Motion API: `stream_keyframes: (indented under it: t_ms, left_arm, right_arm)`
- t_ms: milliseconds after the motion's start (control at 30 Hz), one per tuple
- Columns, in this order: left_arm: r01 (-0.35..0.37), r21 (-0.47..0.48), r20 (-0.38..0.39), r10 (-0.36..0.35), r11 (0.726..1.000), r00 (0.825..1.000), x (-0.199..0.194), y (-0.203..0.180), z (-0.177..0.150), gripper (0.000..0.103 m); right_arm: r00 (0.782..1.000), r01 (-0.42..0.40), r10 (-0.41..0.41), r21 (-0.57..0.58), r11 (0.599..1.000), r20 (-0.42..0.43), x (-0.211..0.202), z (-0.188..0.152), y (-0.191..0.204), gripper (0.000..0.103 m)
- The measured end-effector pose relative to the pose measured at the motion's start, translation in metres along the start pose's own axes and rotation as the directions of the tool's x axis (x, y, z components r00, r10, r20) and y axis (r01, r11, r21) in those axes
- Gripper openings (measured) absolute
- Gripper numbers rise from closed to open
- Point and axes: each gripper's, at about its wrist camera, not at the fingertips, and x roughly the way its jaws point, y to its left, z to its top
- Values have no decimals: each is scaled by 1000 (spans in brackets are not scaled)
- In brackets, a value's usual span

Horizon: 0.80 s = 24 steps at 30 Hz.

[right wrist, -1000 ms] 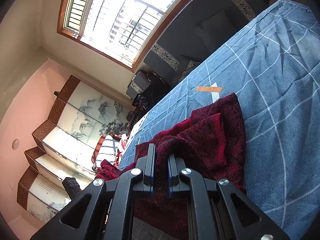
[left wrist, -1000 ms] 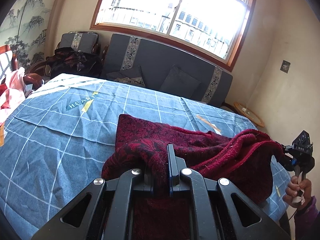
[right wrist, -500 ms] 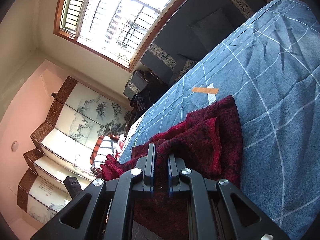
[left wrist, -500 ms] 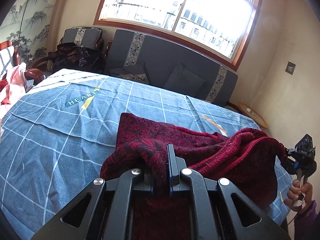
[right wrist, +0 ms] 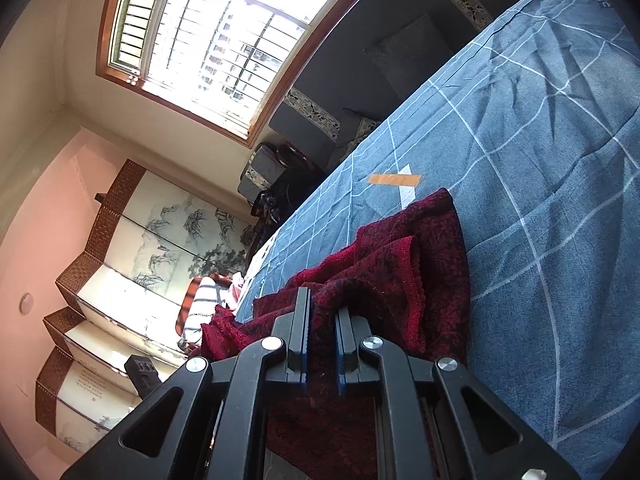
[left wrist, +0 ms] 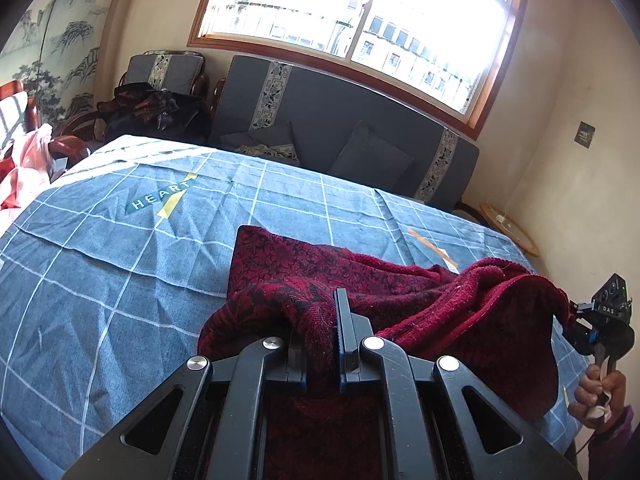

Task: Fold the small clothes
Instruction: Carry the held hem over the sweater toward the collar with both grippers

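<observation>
the red garment (left wrist: 360, 280) lies in the lower middle of the left wrist view, its far part flat on the blue sheet (left wrist: 120, 280) and its near edge lifted off it. in the right wrist view the garment (right wrist: 400, 280) fills the lower centre, its folds bunched toward the camera.

the left gripper (left wrist: 320, 320) sits at the bottom centre of its frame, jaws narrow and clamped on a fold of the near edge. the right gripper (right wrist: 322, 312) is likewise pinched on a fold at the bottom centre of its own frame. it also shows at the right edge of the left wrist view, where a hand (left wrist: 596, 392) grips its handle and the cloth hangs stretched between the two grippers.

a strip of orange tape (right wrist: 394, 179) sticks to the sheet just beyond the garment. a "heart" label (left wrist: 160, 199) is printed on the sheet at the left. behind the bed stands a dark sofa (left wrist: 340, 120) under a bright window (left wrist: 360, 12), and a painted screen (right wrist: 160, 248) fills the left of the right wrist view.
</observation>
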Motion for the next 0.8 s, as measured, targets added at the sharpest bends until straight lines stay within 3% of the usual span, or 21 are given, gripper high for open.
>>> stream_keyframes:
  t_ms: [800]
  left_arm:
    - [-14, -7, -23, 13, 1000, 1000, 19, -2, 0, 10]
  right_arm:
    - [1000, 24, -24, 50, 998, 10, -1, -10, -8, 11]
